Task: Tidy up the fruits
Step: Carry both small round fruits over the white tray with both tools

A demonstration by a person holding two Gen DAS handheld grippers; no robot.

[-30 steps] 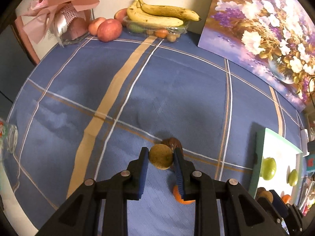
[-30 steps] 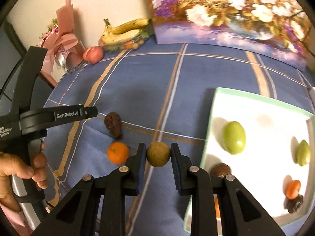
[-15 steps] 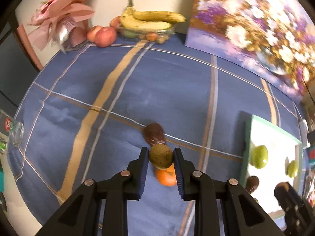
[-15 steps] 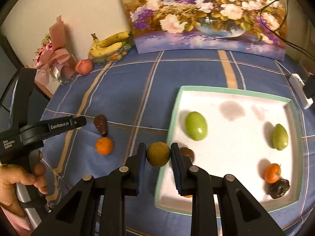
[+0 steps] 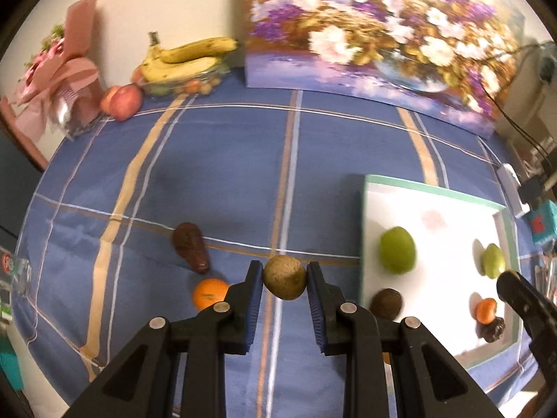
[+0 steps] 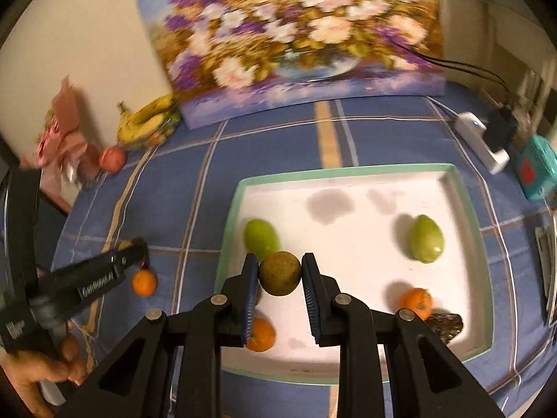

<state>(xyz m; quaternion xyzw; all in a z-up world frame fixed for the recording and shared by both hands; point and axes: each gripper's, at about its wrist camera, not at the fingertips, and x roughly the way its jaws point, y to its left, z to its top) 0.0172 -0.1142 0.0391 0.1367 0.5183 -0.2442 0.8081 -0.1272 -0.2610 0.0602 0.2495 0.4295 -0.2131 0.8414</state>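
My left gripper (image 5: 283,278) is shut on a brown kiwi (image 5: 284,277) and holds it above the blue cloth, left of the white tray (image 5: 435,195). A dark avocado (image 5: 190,246) and an orange (image 5: 209,292) lie on the cloth below it. My right gripper (image 6: 280,273) is shut on another brown kiwi (image 6: 280,272) above the tray's (image 6: 348,170) left part. In the tray lie two green fruits (image 6: 261,235) (image 6: 425,238), two oranges (image 6: 261,334) (image 6: 415,303) and a dark fruit (image 6: 445,325). The left gripper (image 6: 134,249) shows at the left.
Bananas on a clear container (image 5: 184,59), red apples (image 5: 122,99) and a pink bouquet (image 5: 66,80) stand at the back left. A flower painting (image 5: 376,35) leans on the wall. A power strip (image 6: 482,141) and teal box (image 6: 538,167) sit right of the tray.
Both grippers have moved right with their kiwis. The right one has gone from the tray's left edge to over the tray; the left one has left the avocado and orange behind.
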